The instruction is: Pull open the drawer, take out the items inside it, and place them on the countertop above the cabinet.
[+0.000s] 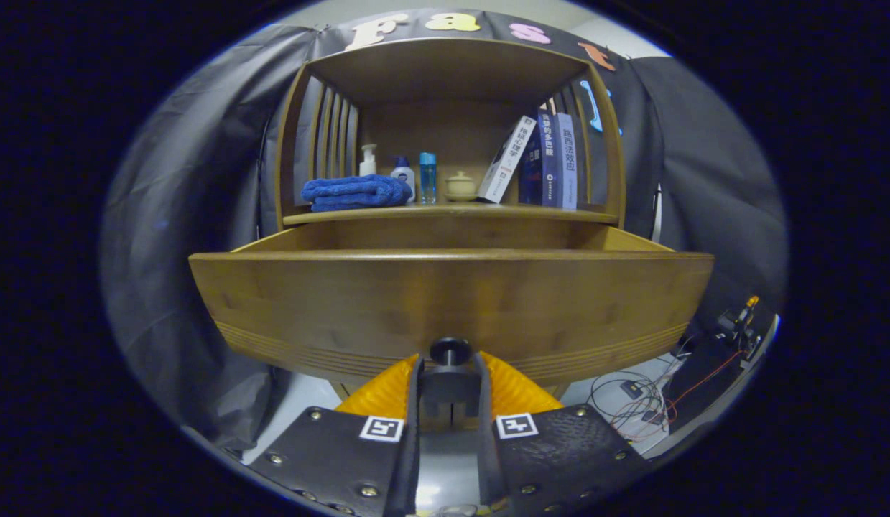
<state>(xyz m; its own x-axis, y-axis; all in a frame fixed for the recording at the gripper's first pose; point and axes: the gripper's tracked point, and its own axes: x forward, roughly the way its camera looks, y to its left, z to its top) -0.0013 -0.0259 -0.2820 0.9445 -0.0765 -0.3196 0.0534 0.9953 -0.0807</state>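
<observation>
Wooden drawer [452,301] pulled out from under the shelf, front panel facing the fingers. Dark round knob [450,352] low on the front, clamped between both fingers.

Brown wooden drawer [452,301] — dark knob [450,351], blue towel [356,192]

**A booth dressed as a home**

You're facing a staged room: black cloth [193,215] walls, a wooden cabinet [452,129] holding books [549,161], a towel [355,192] and bottles [404,174], with loose wires [631,402] and gear on the floor.
</observation>
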